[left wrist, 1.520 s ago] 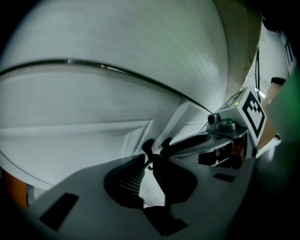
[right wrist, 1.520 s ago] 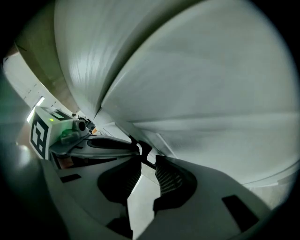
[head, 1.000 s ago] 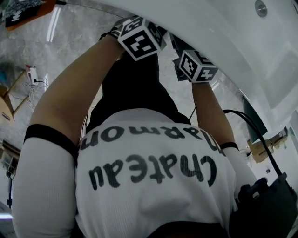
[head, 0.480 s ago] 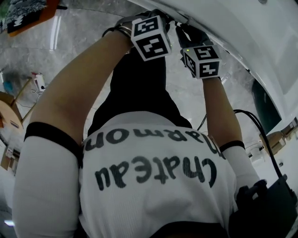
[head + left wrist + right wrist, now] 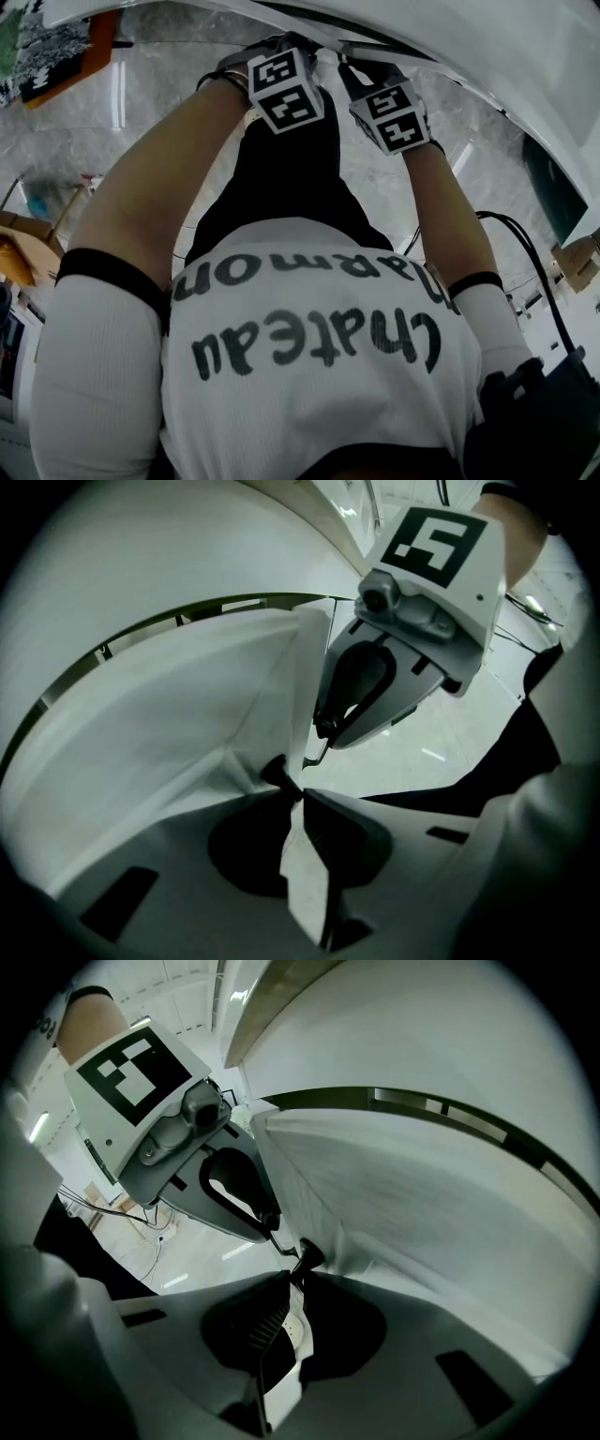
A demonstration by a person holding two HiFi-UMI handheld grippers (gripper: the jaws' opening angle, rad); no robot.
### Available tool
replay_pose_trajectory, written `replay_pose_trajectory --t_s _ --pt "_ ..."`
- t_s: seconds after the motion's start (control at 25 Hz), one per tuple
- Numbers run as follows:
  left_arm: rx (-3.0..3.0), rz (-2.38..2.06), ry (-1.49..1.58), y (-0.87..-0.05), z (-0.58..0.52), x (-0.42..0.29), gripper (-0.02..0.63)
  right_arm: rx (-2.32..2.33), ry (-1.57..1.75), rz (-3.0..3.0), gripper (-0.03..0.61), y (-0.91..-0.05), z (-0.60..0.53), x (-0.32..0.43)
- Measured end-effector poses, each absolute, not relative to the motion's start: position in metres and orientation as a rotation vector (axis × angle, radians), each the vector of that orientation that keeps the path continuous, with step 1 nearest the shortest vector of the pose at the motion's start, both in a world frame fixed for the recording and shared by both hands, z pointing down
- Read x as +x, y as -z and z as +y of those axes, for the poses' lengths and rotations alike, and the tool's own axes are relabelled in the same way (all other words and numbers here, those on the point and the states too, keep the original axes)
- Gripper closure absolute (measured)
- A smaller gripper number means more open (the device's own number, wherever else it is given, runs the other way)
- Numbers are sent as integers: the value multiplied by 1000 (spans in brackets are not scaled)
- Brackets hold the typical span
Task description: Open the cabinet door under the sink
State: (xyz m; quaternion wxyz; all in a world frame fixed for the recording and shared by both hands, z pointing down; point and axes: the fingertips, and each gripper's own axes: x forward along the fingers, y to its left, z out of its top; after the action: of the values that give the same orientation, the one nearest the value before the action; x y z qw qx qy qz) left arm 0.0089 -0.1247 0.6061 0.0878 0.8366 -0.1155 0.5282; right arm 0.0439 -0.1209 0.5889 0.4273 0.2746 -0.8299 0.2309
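The left gripper pinches the inner edge of the left cabinet door, and its jaws have just been closing on that thin white panel. The right gripper has its jaws clamped on the edge of the right cabinet door. Both doors sit under the sink, with the grippers just beside each other.

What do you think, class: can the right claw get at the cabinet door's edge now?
Probably yes: the right claw is closed on the edge of the cabinet door; nothing blocks it.
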Motion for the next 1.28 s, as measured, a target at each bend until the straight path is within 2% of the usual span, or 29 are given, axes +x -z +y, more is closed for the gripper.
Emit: replay_pose_trajectory --t_s 1.28 --pt "2576 -221 -1714 -612 -78 -28 572 555 -459 -1980 538 -594 -71 57"
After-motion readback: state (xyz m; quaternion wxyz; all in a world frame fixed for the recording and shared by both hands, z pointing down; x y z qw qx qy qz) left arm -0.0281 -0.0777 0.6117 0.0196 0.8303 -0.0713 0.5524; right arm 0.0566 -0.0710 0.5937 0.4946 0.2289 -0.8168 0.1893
